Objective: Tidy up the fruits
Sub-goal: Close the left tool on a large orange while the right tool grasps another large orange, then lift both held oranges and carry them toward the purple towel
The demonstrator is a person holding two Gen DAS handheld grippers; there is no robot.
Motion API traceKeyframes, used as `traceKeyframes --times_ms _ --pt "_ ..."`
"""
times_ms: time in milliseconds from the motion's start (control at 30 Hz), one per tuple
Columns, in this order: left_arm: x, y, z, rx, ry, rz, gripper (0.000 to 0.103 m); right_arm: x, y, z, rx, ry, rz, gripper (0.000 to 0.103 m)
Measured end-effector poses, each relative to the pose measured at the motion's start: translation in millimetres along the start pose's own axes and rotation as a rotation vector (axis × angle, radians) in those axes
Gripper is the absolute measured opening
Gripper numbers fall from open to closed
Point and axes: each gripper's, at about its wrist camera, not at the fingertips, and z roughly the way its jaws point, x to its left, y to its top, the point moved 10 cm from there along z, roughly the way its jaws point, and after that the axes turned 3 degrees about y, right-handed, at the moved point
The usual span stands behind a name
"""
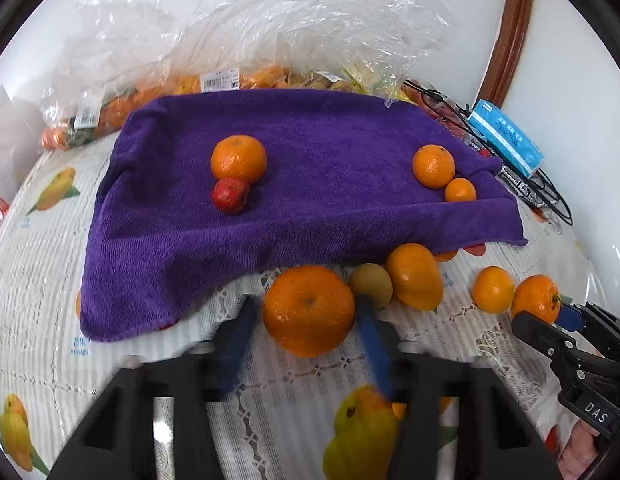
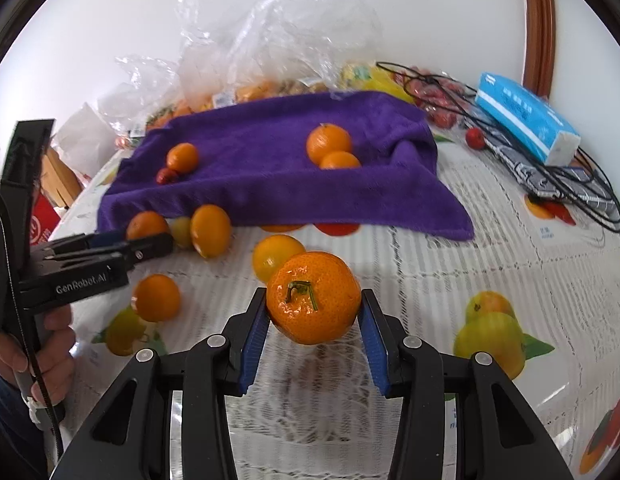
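While the right gripper (image 2: 313,320) clamps a tangerine (image 2: 313,298), only the left view shows the left gripper (image 1: 306,320) straddling an orange (image 1: 309,310), contact unclear.

Purple towel (image 1: 310,184); orange tangerines (image 2: 313,304); fruit-print white tablecloth (image 2: 489,264); blue-padded fingers (image 2: 254,336).

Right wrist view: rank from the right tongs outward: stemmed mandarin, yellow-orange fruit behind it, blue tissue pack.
1. stemmed mandarin: between the blue pads of the right tongs, nearest.
2. yellow-orange fruit: just behind it, slightly left, on the tablecloth.
3. blue tissue pack: far right, by the wall.
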Motion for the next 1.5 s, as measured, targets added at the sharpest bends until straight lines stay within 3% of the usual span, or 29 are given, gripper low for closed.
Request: traceKeyframes --times_ms 533,800,1500 --pt "1.9 1.0 1.1 -0.015 0.01 0.007 0.041 -1.8 -2.4 15.4 0.029 -0.058 -0.019 0.045" --pt "4.1 2.2 -2.0 -0.023 0.012 -0.002 0.041 -5.8 -0.7 12.4 0.012 0.0 0.035 0.045" --pt "-0.2 17.7 -26.7 -0.105 -0.061 -0.024 0.041 -9.4 -0.2 -0.1 -0.029 -0.003 0.06 0.044"
